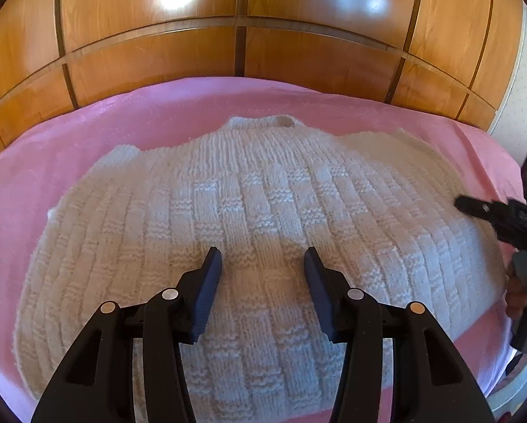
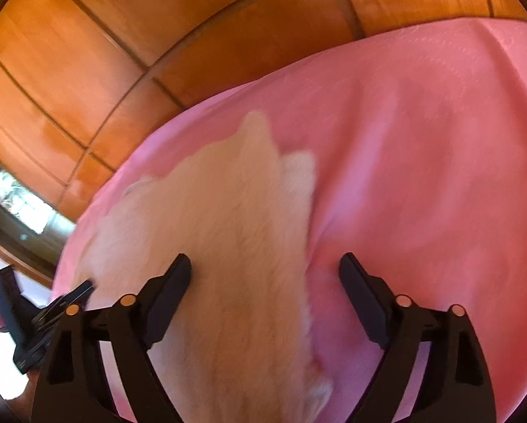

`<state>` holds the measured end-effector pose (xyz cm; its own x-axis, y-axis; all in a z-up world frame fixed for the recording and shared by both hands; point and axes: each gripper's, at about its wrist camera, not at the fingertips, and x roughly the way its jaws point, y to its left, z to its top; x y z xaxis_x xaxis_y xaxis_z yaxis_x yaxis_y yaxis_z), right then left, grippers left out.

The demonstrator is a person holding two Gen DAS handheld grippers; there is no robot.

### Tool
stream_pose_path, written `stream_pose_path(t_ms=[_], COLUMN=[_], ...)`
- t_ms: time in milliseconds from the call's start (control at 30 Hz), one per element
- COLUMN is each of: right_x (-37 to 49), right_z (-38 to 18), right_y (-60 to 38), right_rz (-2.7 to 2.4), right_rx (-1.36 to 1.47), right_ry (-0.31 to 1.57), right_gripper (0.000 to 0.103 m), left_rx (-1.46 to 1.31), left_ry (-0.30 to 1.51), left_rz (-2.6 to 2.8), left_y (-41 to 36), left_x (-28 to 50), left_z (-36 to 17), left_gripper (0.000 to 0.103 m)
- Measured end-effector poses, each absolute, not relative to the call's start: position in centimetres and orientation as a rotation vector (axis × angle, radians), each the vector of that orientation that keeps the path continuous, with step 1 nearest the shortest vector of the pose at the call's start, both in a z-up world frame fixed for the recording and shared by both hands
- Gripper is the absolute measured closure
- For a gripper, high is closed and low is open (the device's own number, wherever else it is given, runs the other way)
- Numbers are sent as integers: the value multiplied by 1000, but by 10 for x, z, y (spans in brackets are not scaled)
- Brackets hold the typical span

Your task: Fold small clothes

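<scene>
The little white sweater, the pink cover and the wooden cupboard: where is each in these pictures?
white sweater (image 1: pixel 249 211): left wrist view, middle of its knitted body.
pink cover (image 2: pixel 422 134): right wrist view, bare stretch beside the sweater.
wooden cupboard (image 1: pixel 150 56): left wrist view, a door panel.

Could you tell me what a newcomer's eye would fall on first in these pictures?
First, the white knitted sweater spread flat across the pink bedcover, filling the middle of the left wrist view. Then the glossy wooden wardrobe behind the bed, and the left gripper poised open over the sweater's lower part.
</scene>
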<state>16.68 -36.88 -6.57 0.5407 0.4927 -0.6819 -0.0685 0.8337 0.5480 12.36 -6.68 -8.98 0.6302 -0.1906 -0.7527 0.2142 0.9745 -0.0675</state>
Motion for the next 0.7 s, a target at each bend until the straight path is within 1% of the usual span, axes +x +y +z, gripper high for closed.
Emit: stream_pose_path(t_ms=[67, 200, 233, 267, 300, 333, 367, 400, 500, 633, 667, 700], right_x=[152, 126, 122, 120, 118, 118, 119, 120, 112, 113, 113, 115], right_z=[-66, -66, -66, -67, -67, -67, -67, -66, -56, -55, -56, -57], right_y=[-364, -357, -355, -355, -353, -352, -349, -346, -341, -338, -338, -337], right_rz=[401, 441, 438, 433, 423, 407, 405, 400, 380, 370, 366, 362], right_rx=[507, 496, 486, 482, 482, 479, 477, 473, 428, 409, 404, 399], right_ry=[969, 996, 999, 1000, 1002, 1005, 1012, 1014, 1010, 1041, 1047, 1052], right_gripper=[28, 31, 35, 40, 50, 57, 68, 72, 75, 75, 73, 59], left_rx=[33, 31, 30, 33, 36, 38, 42, 46, 48, 34, 31, 25], left_ry=[857, 854, 853, 851, 848, 845, 843, 843, 844, 845, 841, 835], left_rz=[-230, -227, -225, -223, -220, -217, -215, -213, -209, -210, -209, -207], left_y=[-67, -67, -67, -67, -67, -68, -69, -70, -70, -67, -66, -65], left_x=[124, 125, 125, 125, 125, 125, 125, 125, 125, 124, 123, 121], left_z=[-91, -92, -93, -93, -94, -94, -95, -95, -94, -92, -90, -88], left_gripper=[55, 54, 54, 54, 53, 53, 52, 52, 52, 52, 52, 52])
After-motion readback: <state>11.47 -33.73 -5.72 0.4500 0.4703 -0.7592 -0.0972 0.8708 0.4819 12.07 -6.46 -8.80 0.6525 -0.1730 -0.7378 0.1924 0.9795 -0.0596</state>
